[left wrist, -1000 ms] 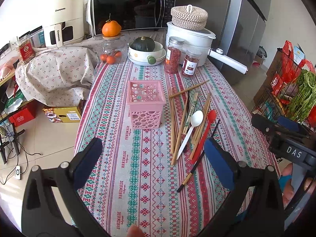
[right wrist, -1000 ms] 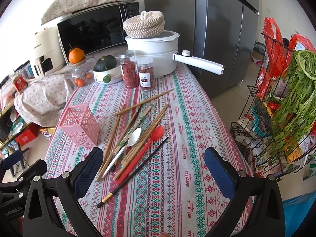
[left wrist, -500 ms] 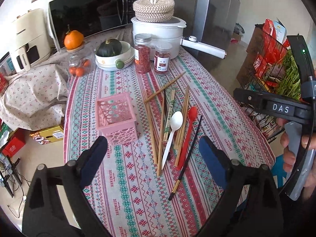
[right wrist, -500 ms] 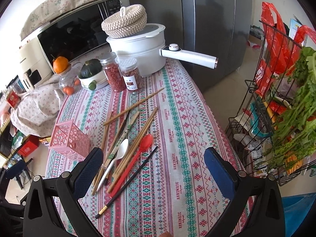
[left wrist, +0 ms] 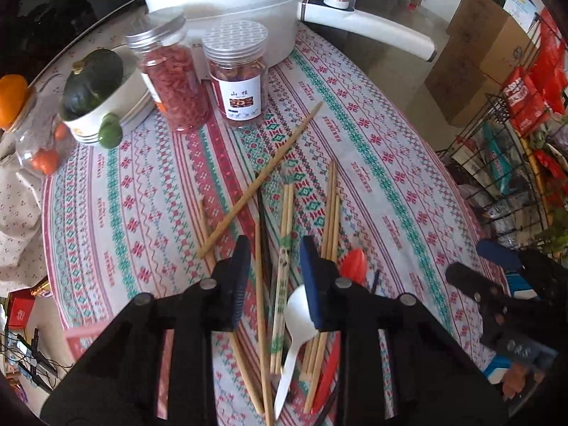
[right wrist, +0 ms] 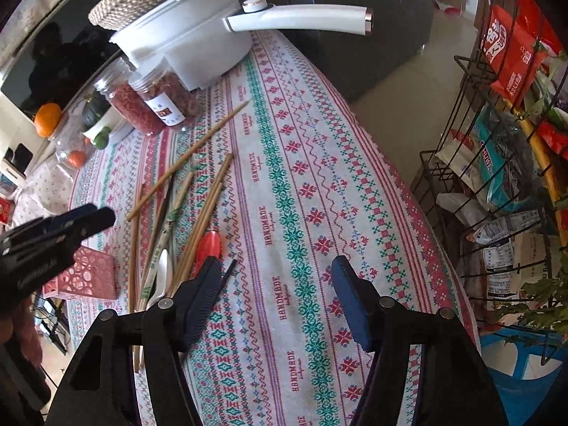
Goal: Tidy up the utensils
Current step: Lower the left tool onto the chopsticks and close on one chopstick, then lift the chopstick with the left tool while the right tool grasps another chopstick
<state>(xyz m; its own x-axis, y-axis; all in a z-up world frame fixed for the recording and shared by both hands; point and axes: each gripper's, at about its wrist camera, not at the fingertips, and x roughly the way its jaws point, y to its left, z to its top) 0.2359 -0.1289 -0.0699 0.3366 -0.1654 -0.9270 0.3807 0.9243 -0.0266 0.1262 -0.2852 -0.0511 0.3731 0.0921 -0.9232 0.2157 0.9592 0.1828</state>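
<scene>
Fingers of the left gripper [left wrist: 274, 266] are closing, now narrow, around a few chopsticks [left wrist: 284, 248] in the pile on the bench [left wrist: 142, 213]; whether the pads already press on them cannot be told. The white spoon [left wrist: 296, 316] lies just under the right-hand finger, and the red spoon [left wrist: 353, 264] sits just beyond it.

The right gripper [right wrist: 277, 284] is also closing, at middling width, with only bare tablecloth between its fingers; the red spoon and a black chopstick [right wrist: 227, 271] lie at its left finger.

The pink basket [right wrist: 88, 277], probably where the utensils go, stands left of the pile.

To do this pick well, the left gripper should probably settle lower so the pads catch the sticks squarely without snagging the white spoon, then lift straight.
</scene>
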